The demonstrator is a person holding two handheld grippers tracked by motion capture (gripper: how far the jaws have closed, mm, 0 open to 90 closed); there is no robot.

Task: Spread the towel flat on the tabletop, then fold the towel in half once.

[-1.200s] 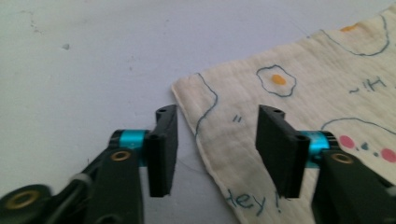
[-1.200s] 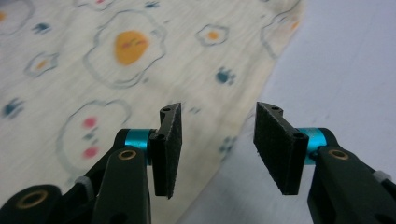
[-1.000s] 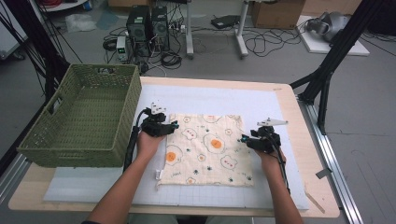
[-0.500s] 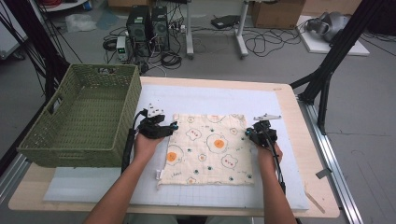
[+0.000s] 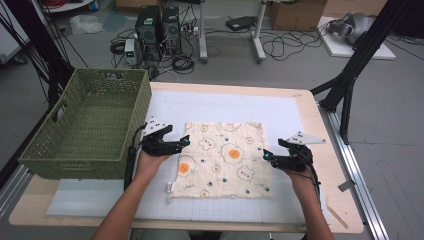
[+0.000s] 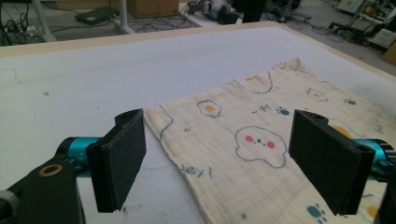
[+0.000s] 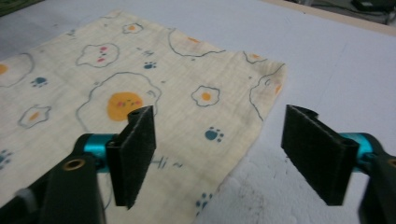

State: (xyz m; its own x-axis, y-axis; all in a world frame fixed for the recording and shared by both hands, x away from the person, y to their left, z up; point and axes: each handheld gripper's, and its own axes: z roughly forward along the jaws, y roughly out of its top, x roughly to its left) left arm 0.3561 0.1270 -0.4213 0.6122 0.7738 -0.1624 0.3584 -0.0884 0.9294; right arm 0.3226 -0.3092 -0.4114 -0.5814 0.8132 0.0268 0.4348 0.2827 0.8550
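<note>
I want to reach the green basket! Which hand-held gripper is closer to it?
Left. The left hand-held gripper sits beside the green wicker basket, at the cloth's left edge. The right hand-held gripper is across the cloth.

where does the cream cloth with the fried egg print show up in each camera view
High view: the cream fried-egg-print cloth lies flat at table centre, between both grippers.
Left gripper view: it fills the right half, its edge running between the open jaws.
Right gripper view: it covers the left and centre, its edge between the open jaws.
Shared landmark: the white mat under it.
</note>
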